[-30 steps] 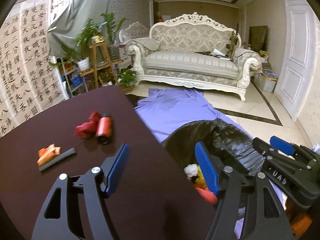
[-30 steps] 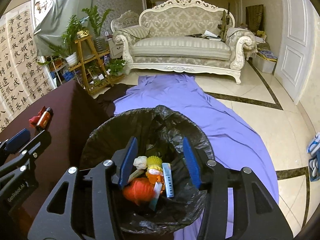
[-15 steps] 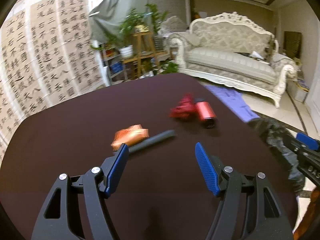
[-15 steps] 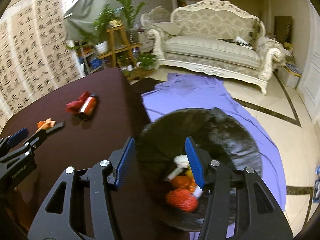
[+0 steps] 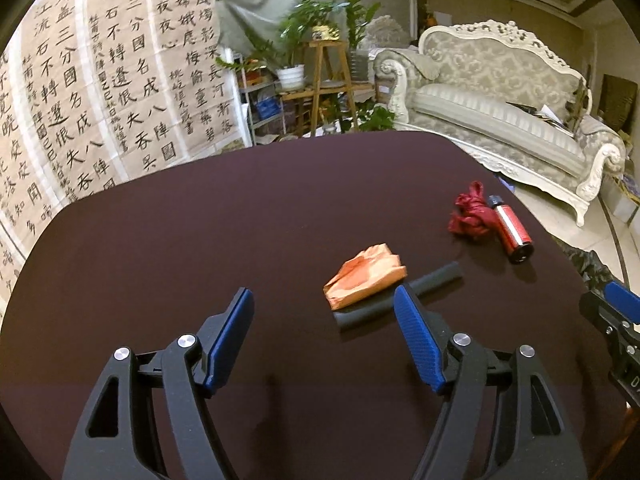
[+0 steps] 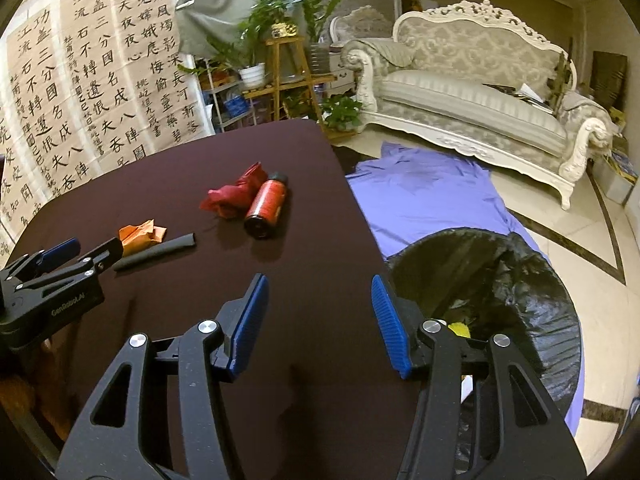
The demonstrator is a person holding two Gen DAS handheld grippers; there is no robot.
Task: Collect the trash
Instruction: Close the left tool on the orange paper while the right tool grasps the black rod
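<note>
On the dark brown table [image 5: 200,220] lie an orange crumpled wrapper [image 5: 364,274], a black tube [image 5: 400,300], a crumpled red paper [image 5: 472,214] and a red can [image 5: 512,230] on its side. My left gripper [image 5: 324,312] is open and empty, just short of the wrapper and tube. My right gripper [image 6: 316,308] is open and empty over the table's right edge. The can [image 6: 266,206], red paper [image 6: 236,194], wrapper [image 6: 140,234] and tube [image 6: 156,256] lie ahead of it. The black-lined trash bin [image 6: 500,280] with trash inside stands right of the table.
A purple cloth [image 6: 424,196] lies on the tiled floor beyond the bin. A white sofa [image 6: 472,96], a wooden plant stand [image 6: 292,76] and calligraphy sheets [image 6: 80,80] stand behind the table. The left gripper [image 6: 44,280] shows at the left of the right wrist view.
Both grippers have swung left from over the bin to over the table. The left one has closed in on the orange wrapper and black tube. Both stay open and empty.
</note>
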